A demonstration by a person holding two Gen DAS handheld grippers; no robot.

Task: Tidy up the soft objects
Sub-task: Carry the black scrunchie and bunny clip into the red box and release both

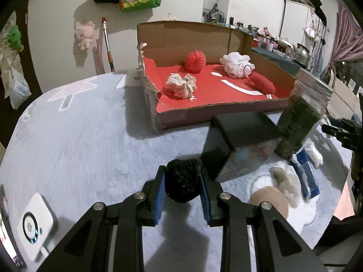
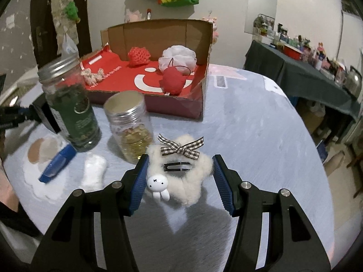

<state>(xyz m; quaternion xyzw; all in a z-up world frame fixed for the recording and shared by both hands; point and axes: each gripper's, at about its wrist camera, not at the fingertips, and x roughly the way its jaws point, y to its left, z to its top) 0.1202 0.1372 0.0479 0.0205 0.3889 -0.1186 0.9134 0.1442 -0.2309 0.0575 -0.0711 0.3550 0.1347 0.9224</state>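
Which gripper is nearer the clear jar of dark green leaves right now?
Left, by my read. The left gripper, holding a black fuzzy ball, has the jar just ahead and right. The right gripper, holding a white fluffy star clip, sits farther off.

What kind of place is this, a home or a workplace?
Most likely a lived-in home room: a pink plush toy hangs on the wall, a kettle stands on a cluttered side table, and a curtain hangs nearby.

My left gripper (image 1: pixel 182 185) and right gripper (image 2: pixel 179 179) have black linkage arms, silver pivot screws and ribbed blue pads.
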